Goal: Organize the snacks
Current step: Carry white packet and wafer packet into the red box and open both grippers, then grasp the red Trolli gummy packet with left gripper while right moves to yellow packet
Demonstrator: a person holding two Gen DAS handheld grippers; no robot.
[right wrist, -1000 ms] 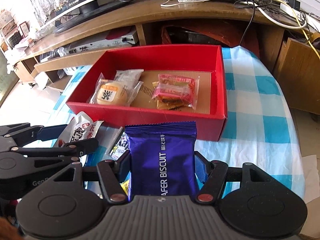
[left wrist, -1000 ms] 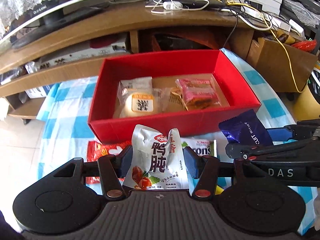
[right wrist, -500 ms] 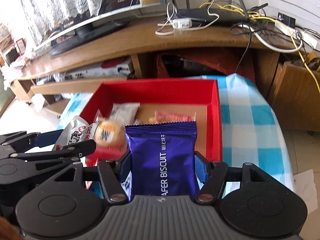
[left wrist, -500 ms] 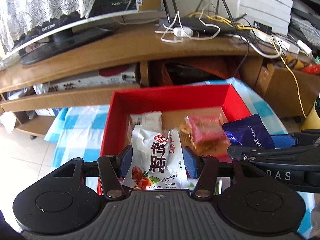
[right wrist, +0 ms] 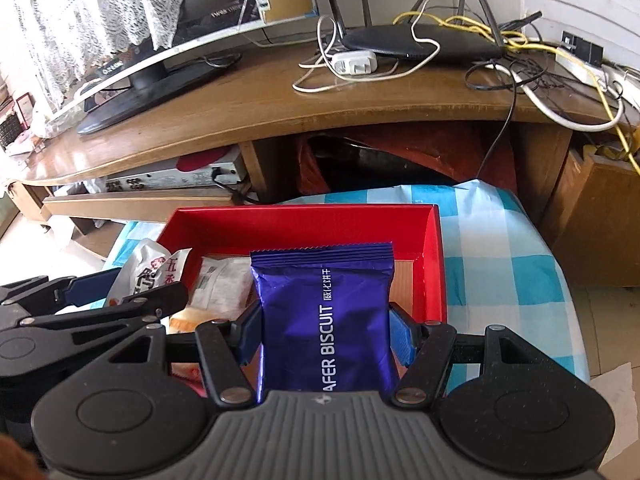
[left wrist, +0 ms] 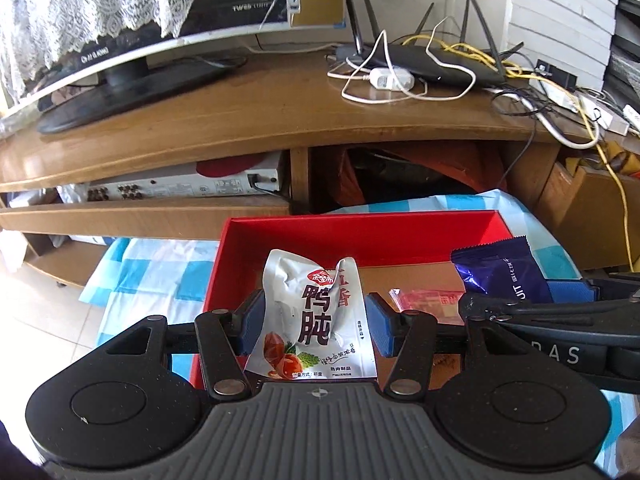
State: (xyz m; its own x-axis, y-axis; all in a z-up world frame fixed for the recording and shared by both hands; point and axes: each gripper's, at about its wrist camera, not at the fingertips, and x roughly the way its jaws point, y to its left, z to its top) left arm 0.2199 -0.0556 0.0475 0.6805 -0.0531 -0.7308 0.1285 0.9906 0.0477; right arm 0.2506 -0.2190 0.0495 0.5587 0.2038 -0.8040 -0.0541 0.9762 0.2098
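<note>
The left gripper (left wrist: 315, 326), a black 2-finger tool with blue pads, is clenched on a crumpled silver foil snack pouch (left wrist: 314, 320) printed with black Chinese characters and a food picture; the pads press its 2 side edges and the pouch stands upright between them. The right gripper (right wrist: 326, 330), of the same build, grasps a glossy purple wafer-biscuit packet (right wrist: 326, 316) with white lettering, likewise upright, its crimped top edge pointing away from the tool. Both held packets hang above a shallow red cardboard box (right wrist: 304, 226) with a brown floor, the silver pouch over its left half and the purple packet over its right half. In the right wrist view, the left gripper appears at the left, and a clear-wrapped pale snack (right wrist: 224, 286) lies on the box floor between the 2 tools. In the left wrist view, a pink wrapped snack (left wrist: 430, 300) lies on the floor just right of the silver pouch. The box rests on a blue-and-white checked cloth (right wrist: 500, 264). Beyond the far wall of the box stands a brown wooden TV stand (left wrist: 260, 120) carrying a curved monitor (left wrist: 132, 40) at the left and a black router with antennas (left wrist: 444, 60) among white and yellow cables at the right.
</note>
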